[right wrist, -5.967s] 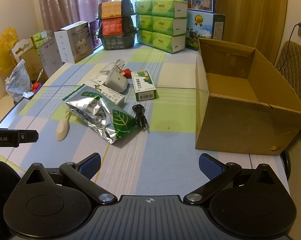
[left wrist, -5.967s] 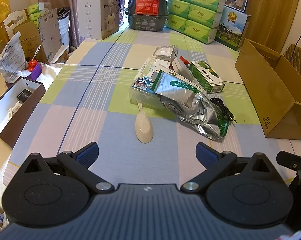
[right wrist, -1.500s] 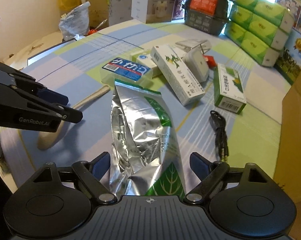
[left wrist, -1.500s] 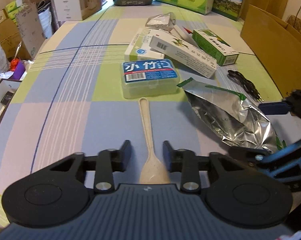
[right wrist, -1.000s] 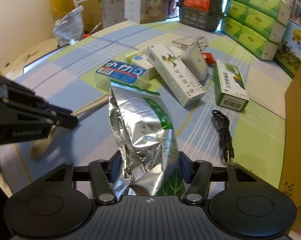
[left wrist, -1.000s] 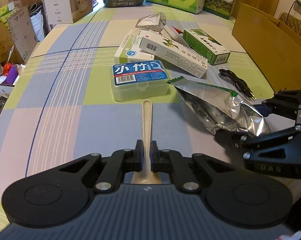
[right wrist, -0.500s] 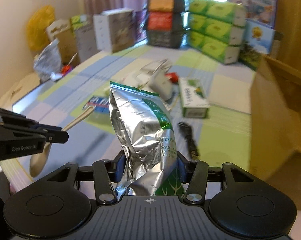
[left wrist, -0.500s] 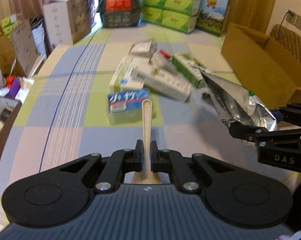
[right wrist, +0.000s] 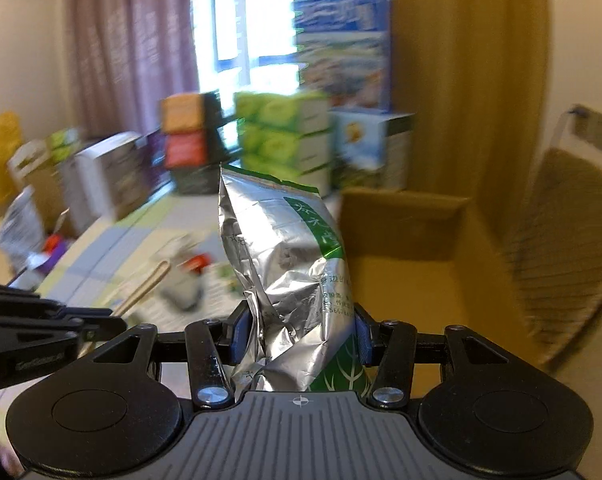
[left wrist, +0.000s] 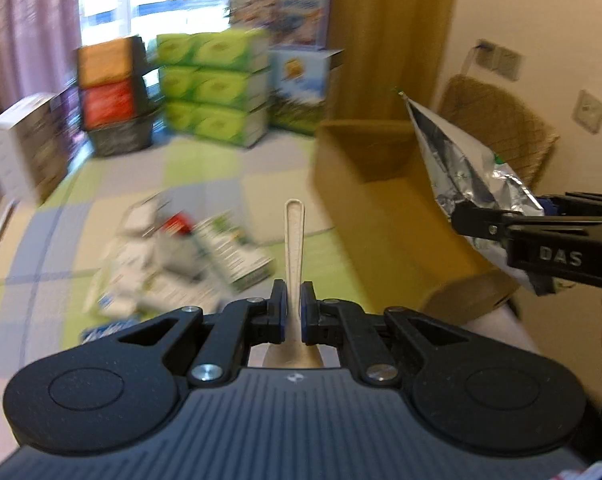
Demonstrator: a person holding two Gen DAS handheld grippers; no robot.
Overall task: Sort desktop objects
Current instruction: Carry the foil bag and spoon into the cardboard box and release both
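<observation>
My left gripper (left wrist: 294,307) is shut on a beige spoon (left wrist: 295,236), whose handle sticks up and forward above the table. My right gripper (right wrist: 299,336) is shut on a crumpled silver and green foil bag (right wrist: 289,264), held upright in the air. From the left wrist view the same foil bag (left wrist: 467,172) hangs at the right, over the open cardboard box (left wrist: 381,200). In the right wrist view the cardboard box (right wrist: 405,232) lies ahead to the right and the spoon (right wrist: 143,286) shows at the left. The remaining boxes (left wrist: 189,256) lie blurred on the checked tablecloth.
Stacked green tissue packs (left wrist: 217,92), an orange and red crate stack (left wrist: 109,88) and white cartons (left wrist: 17,144) line the table's far end. A wicker chair (left wrist: 497,128) stands behind the cardboard box by the wall. A curtain and window fill the back.
Both grippers have risen and swung right toward the cardboard box, carrying the spoon and the foil bag. The pile of boxes has dropped lower and left in view.
</observation>
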